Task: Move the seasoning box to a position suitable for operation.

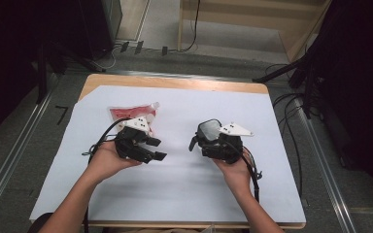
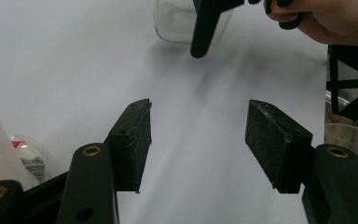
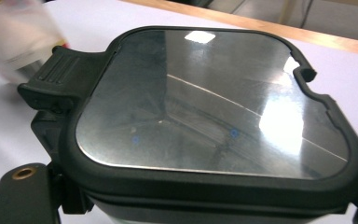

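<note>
- Container (image 3: 214,121), clear body with a dark-rimmed transparent lid and a ribbed latch tab; close under the lens in the right gripper view, centre of frame; centre-right of the high view, on or just above the white sheet (image 1: 175,189); in the left gripper view its clear body sits at the top centre.
- Right gripper (image 1: 213,143), centre-right of the high view; stands at the container, seemingly holding it at the sides; the pads are hidden under the lid rim, so a firm grip cannot be told.
- Left gripper (image 2: 198,140), centre-left of the high view; jaws moderately wide apart, nothing between them, touching nothing.
- Red-and-white pouch (image 1: 133,114), upper left of the sheet, just behind the left gripper.
- Risk, judged: the smooth clear walls may slip from the pads if squeezed lightly or carried tilted; the latch may spring and the lid shift; the idle left gripper could nudge the pouch.
</note>
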